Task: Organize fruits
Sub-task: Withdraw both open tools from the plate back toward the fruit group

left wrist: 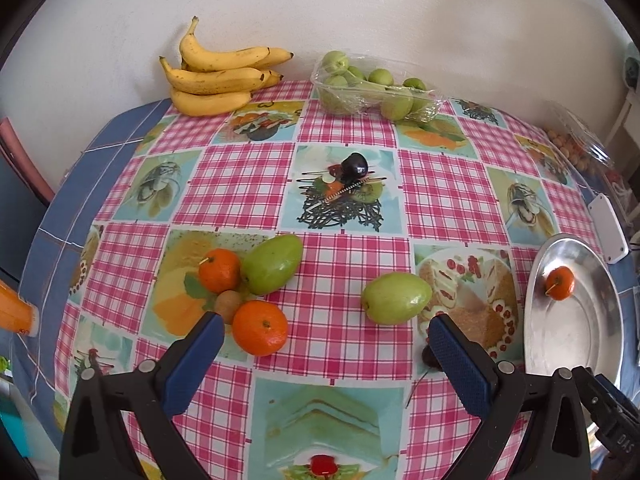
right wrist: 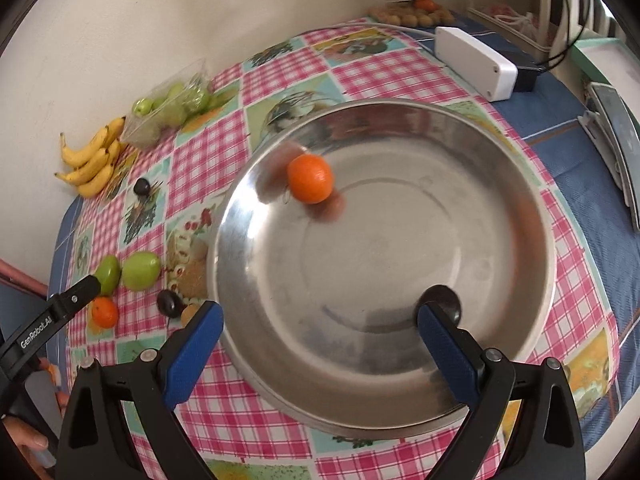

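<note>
Blue-padded, our right gripper hangs wide open and empty over the steel bowl. One tangerine sits inside it near the far-left wall, blurred, and one dark round fruit peeks from behind the right fingertip.

Our left gripper is likewise spread open, holding nothing, above the checked tablecloth. Just ahead of its left finger we count two tangerines, one small brown fruit touching both, and one green fruit beside them. A second green fruit lies near the right finger, apart from that cluster. One dark plum sits mid-table. By the wall we see one bunch of bananas and one clear tray of small green fruits.
</note>
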